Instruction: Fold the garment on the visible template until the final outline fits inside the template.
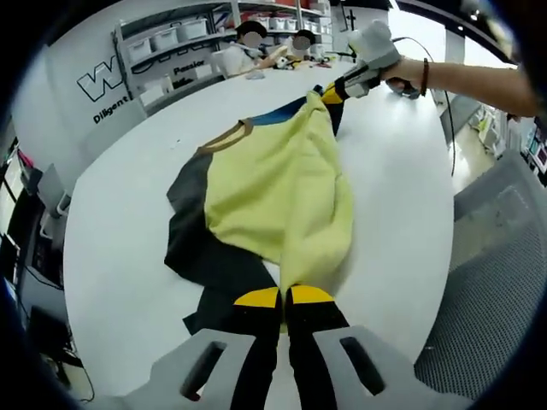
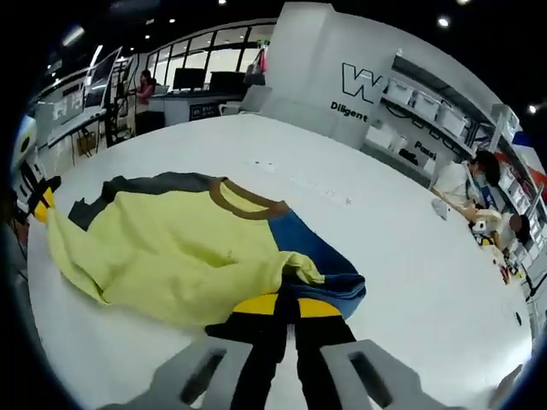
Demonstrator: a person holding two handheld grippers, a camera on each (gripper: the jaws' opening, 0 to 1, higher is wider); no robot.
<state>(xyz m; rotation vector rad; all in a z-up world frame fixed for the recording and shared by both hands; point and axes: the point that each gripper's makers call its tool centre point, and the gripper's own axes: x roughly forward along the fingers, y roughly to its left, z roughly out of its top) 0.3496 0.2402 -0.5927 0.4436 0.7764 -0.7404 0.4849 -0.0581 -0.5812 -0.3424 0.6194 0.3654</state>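
Observation:
A garment [image 1: 282, 188] with a yellow body, dark grey sleeves, a blue panel and a brown collar [image 1: 224, 141] lies on the white table [image 1: 120, 222], stretched between both grippers. My left gripper [image 1: 284, 297] is shut on its near yellow edge. At the far end, a hand holds my right gripper [image 1: 338, 90], shut on the opposite edge. In the right gripper view, the garment [image 2: 171, 248] lies folded over itself. There my right gripper [image 2: 286, 306] is clamped on the blue and yellow edge, and my left gripper [image 2: 38, 203] pinches the yellow corner at far left.
Two people [image 1: 273, 43] sit at the table's far end, in front of shelves with bins [image 1: 171, 38]. The round table edge [image 1: 440, 282] drops off to a grey mesh surface [image 1: 496, 290]. Desks and monitors [image 2: 197, 81] stand beyond the table in the right gripper view.

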